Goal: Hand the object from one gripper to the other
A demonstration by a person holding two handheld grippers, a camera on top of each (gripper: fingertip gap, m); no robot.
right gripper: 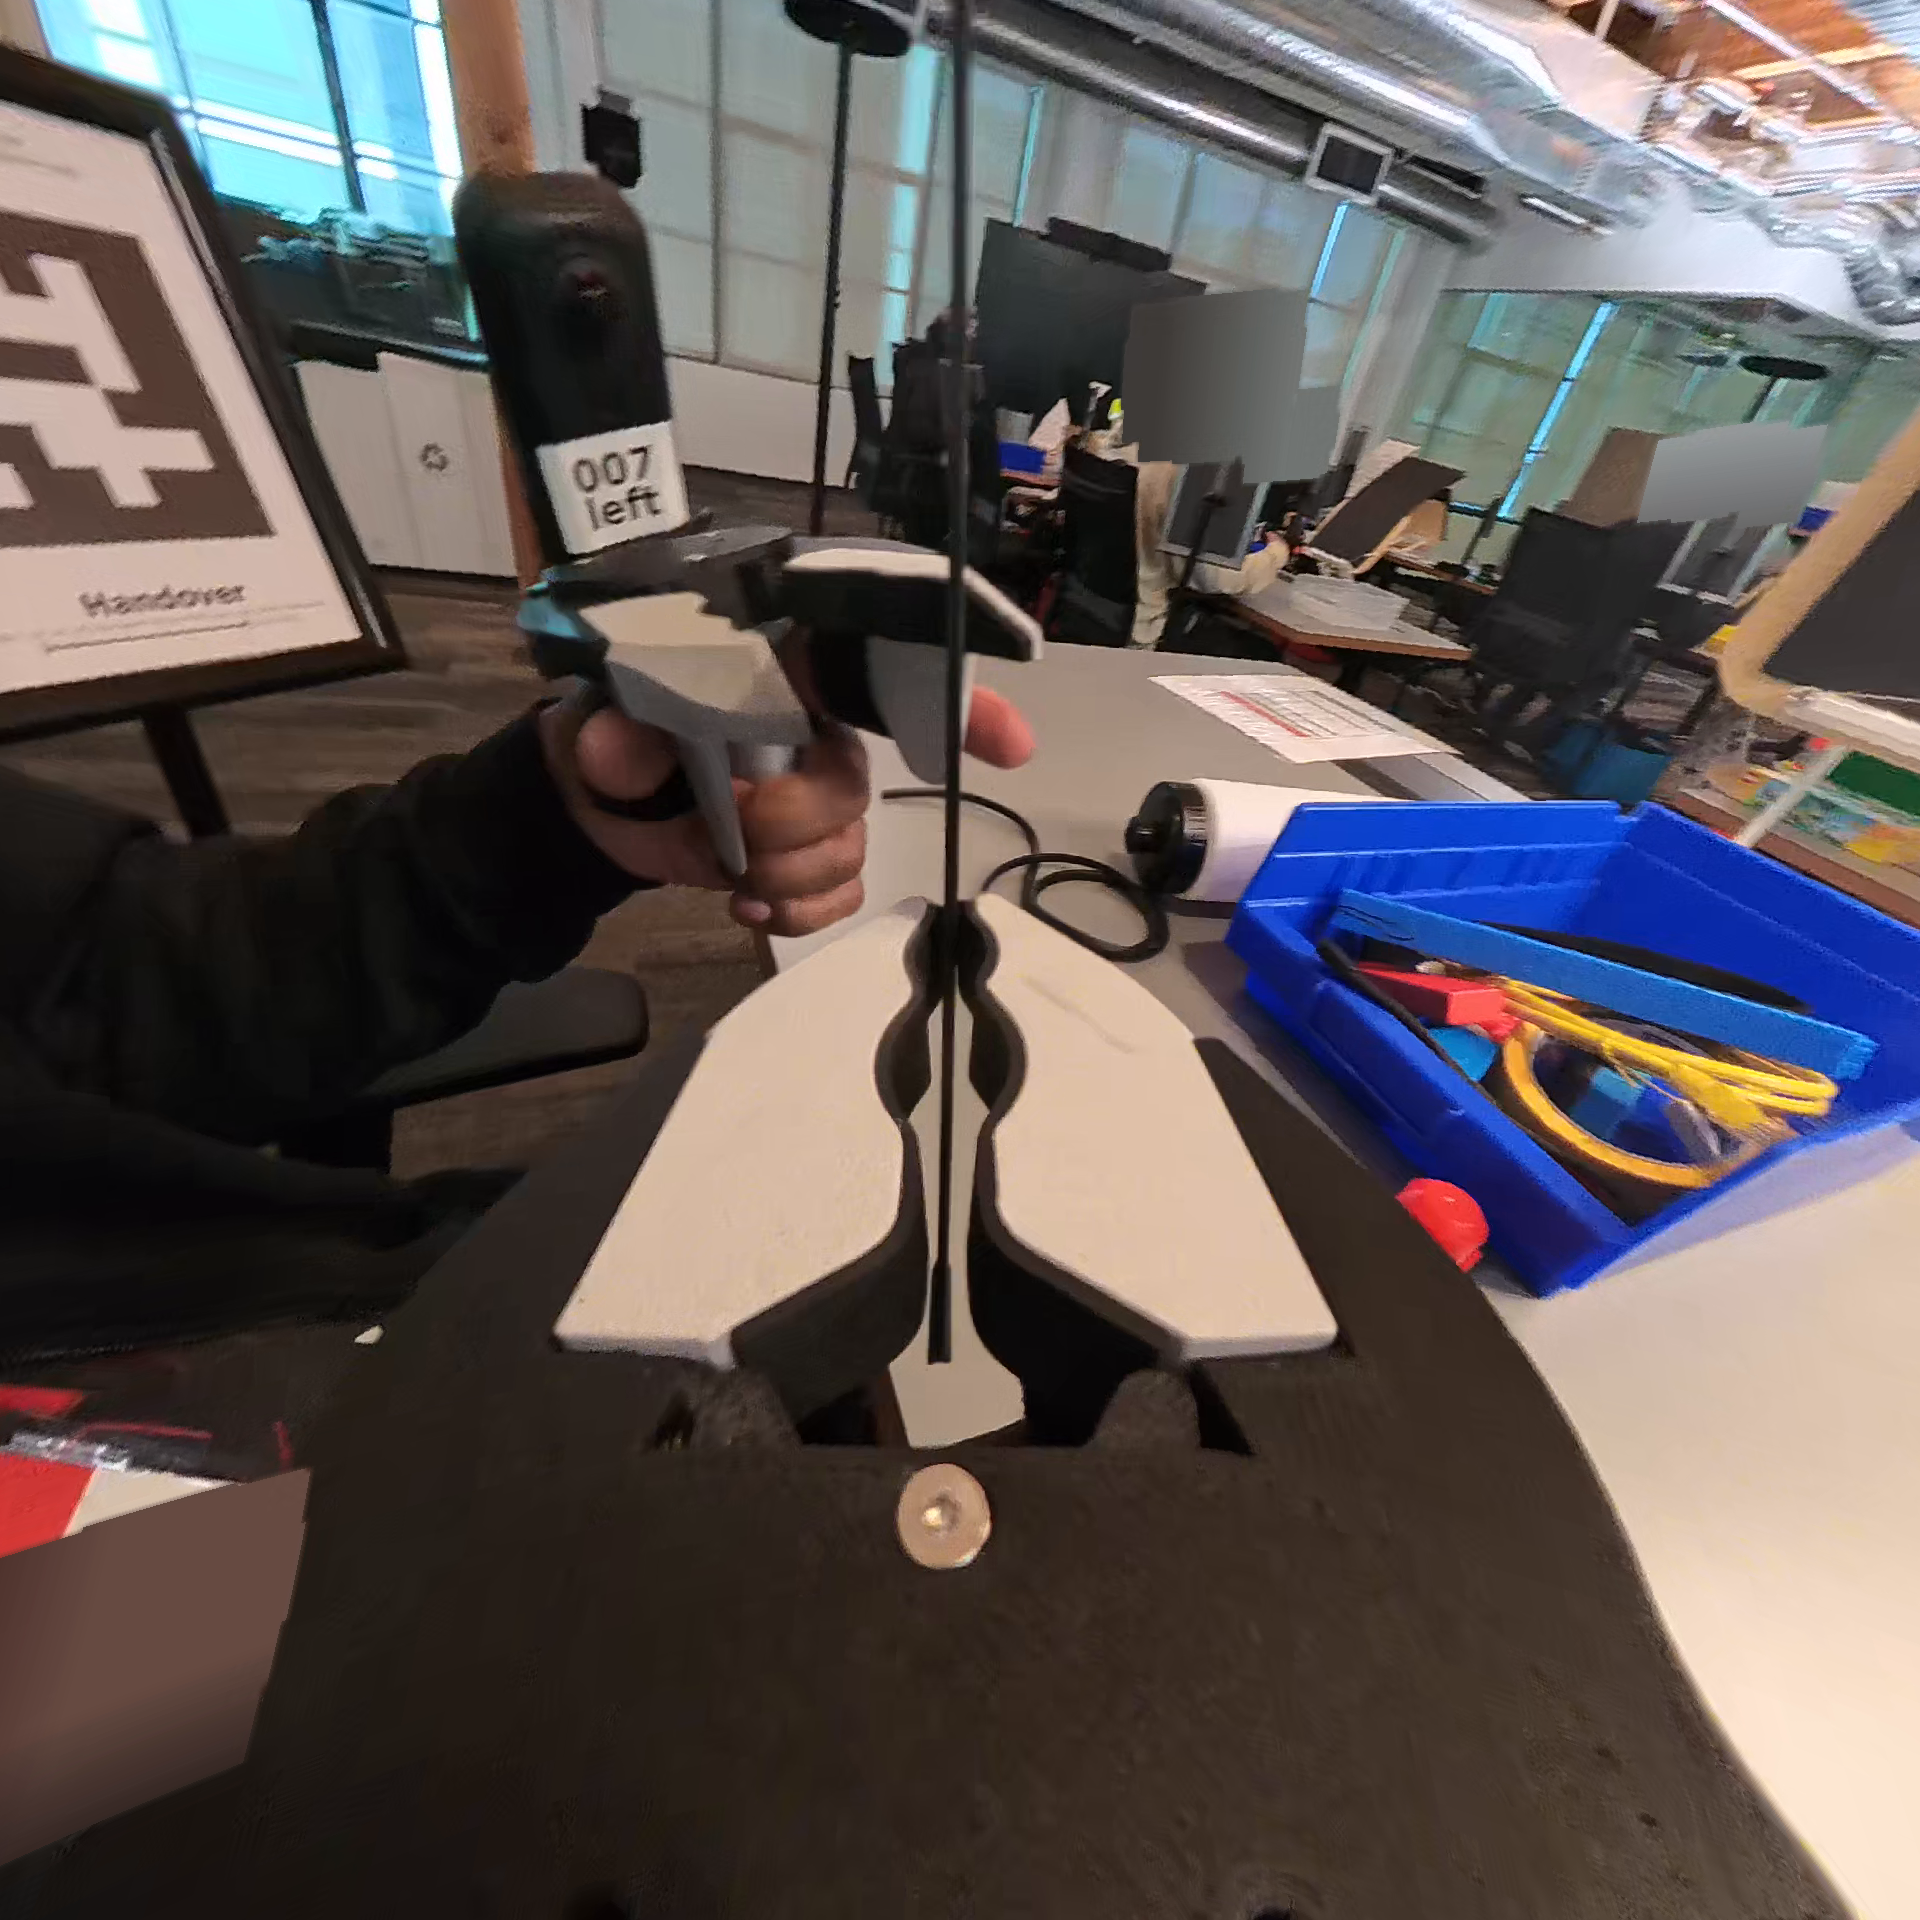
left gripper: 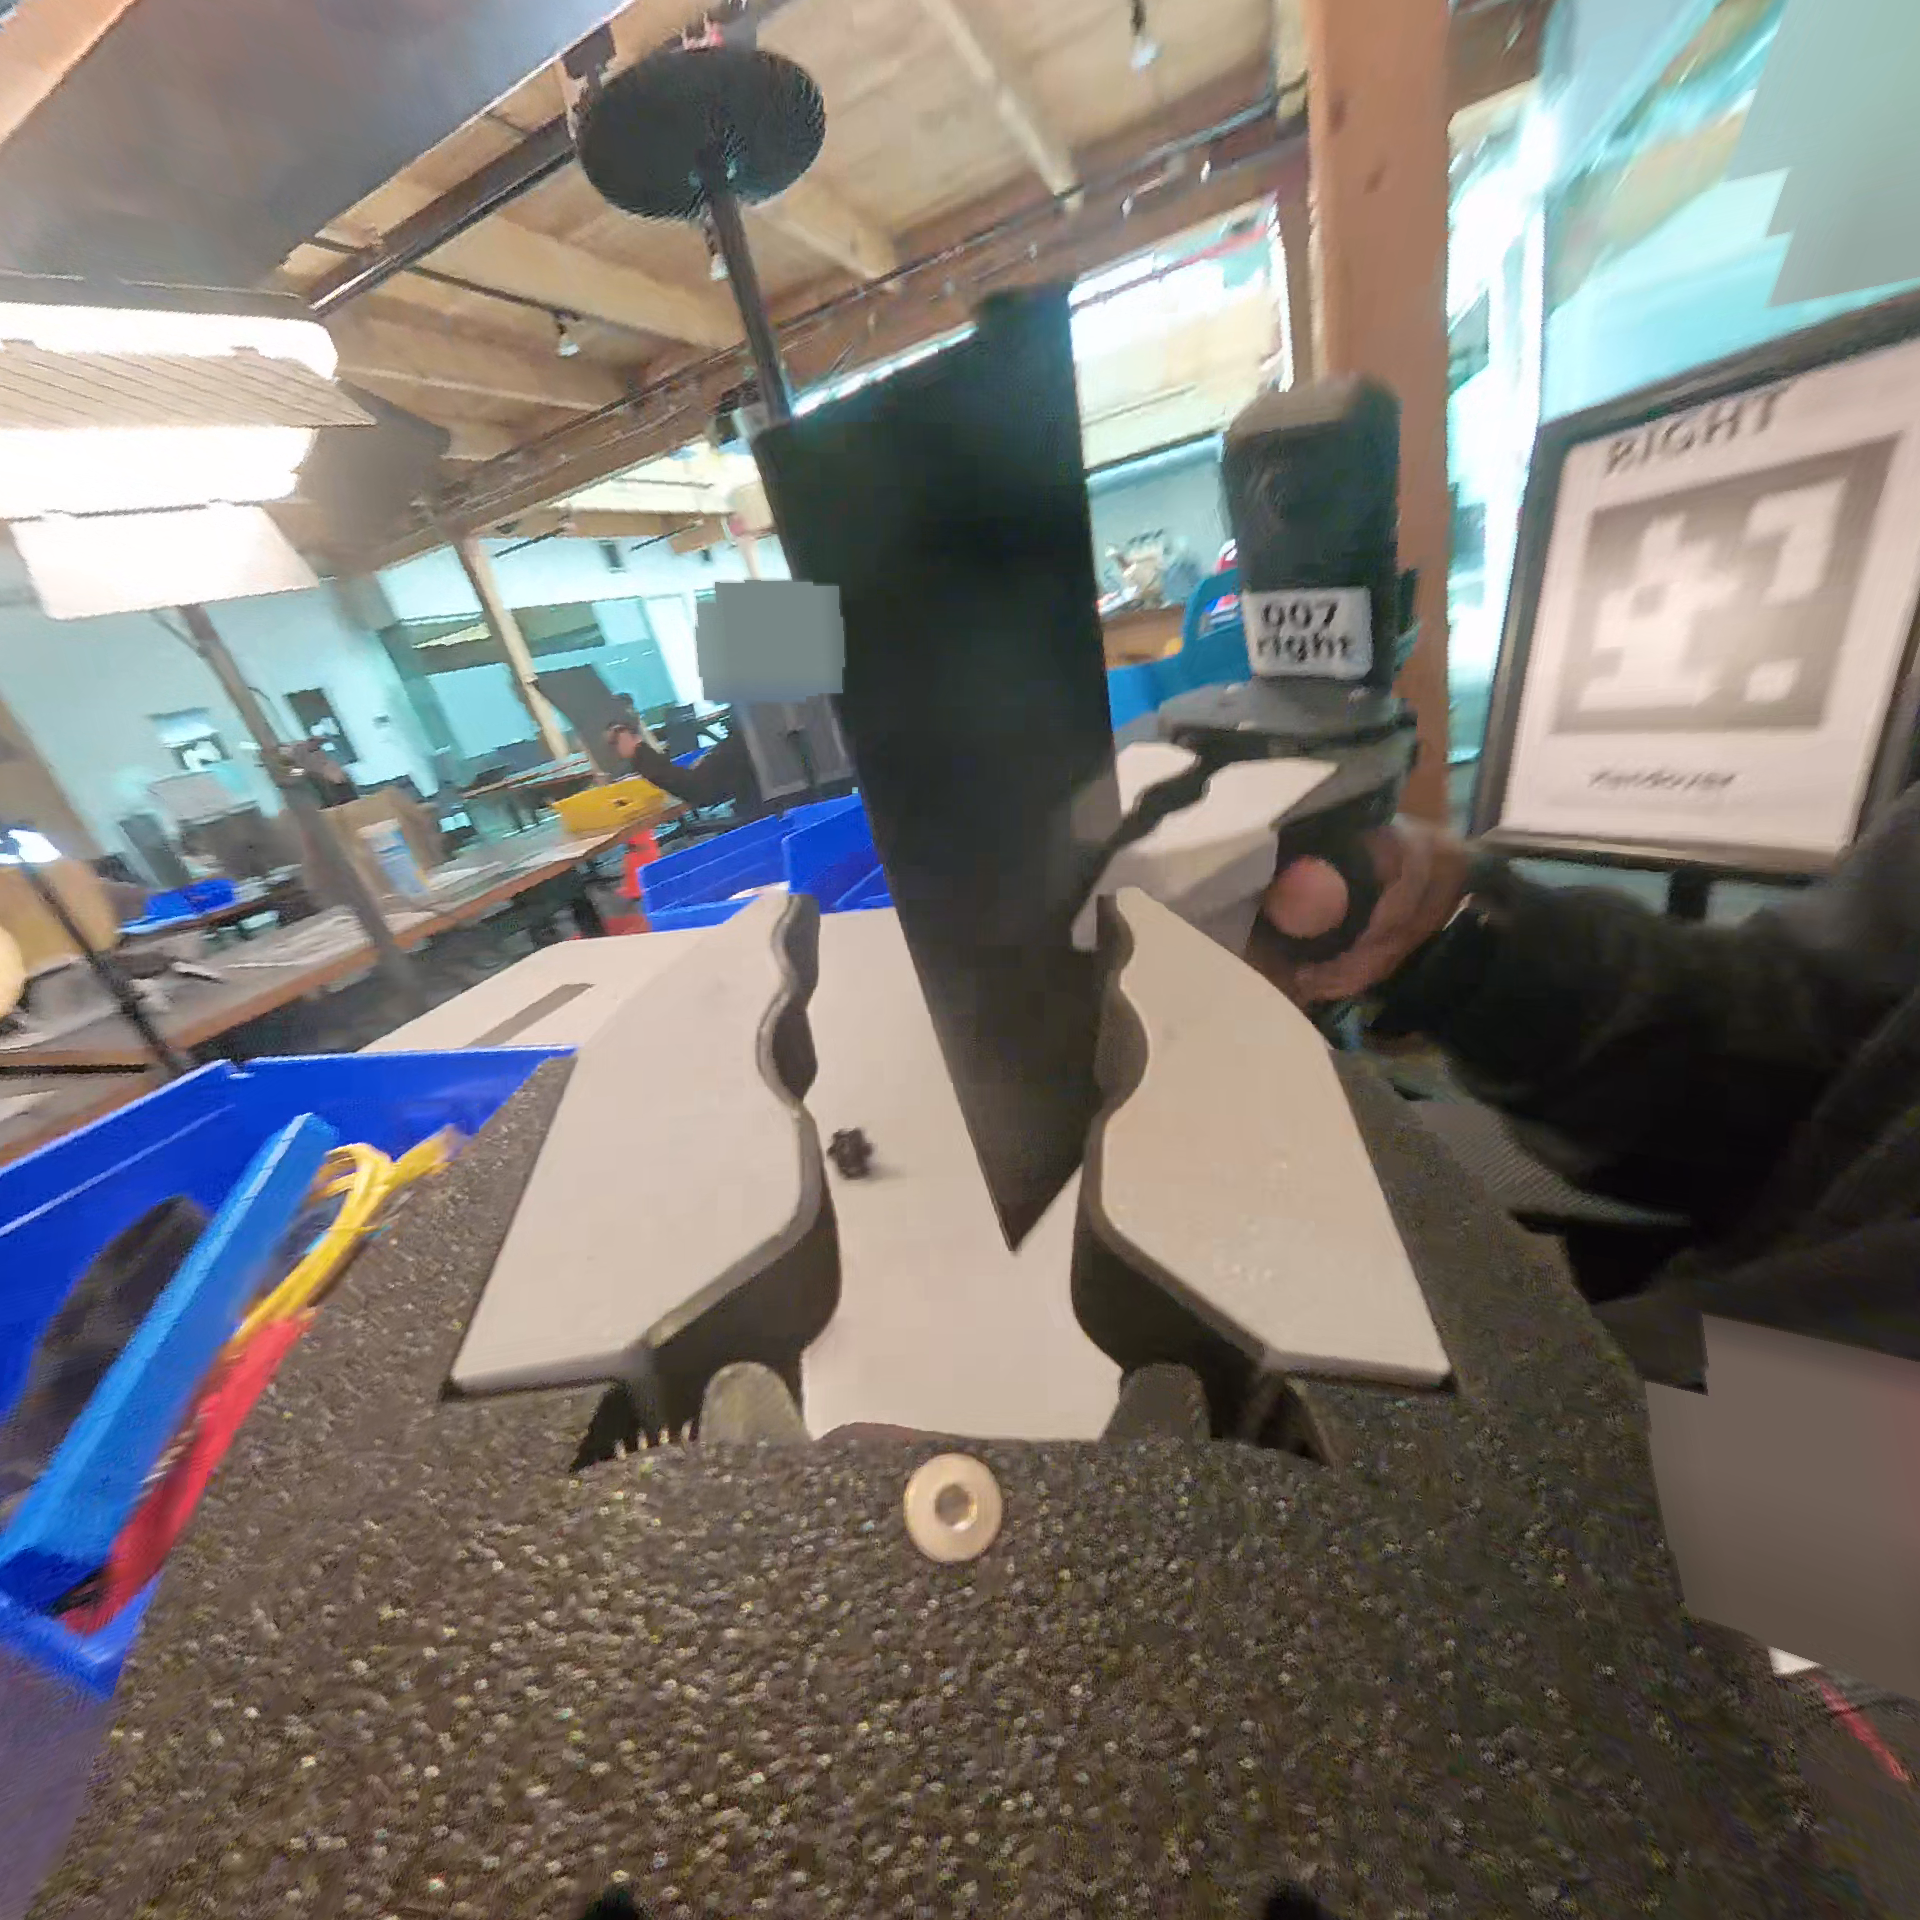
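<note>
**Handover mid-air: right claw has the black sheet, left claw not yet on it**

Closest to the right wrist camera, the right gripper [right gripper: 948, 925] is pressed together on a thin black sheet [right gripper: 943, 1143], seen edge-on as a line running up out of the frame. Pinching the lower end leaves the rest free for the other claw to take, I'd say.

From the left wrist view the same sheet [left gripper: 935, 644] shows its flat face, tapering to a point low between the left gripper [left gripper: 951, 935] fingers. That claw is spread wide; the left finger [left gripper: 665, 1122] is clear of the sheet, while the right one [left gripper: 1226, 1122] looks to be touching or just beside its edge, can't tell which. Right gripper [left gripper: 1117, 852] grips that same edge, close by.

Judgement: receiver is in position, closing is the next step.

Farther off on the grey table [right gripper: 1091, 727]: a blue bin [right gripper: 1455, 831] with yellow cables [right gripper: 1683, 1091], a white bottle [right gripper: 1247, 831] lying down, a black cable loop [right gripper: 1091, 894].
</note>
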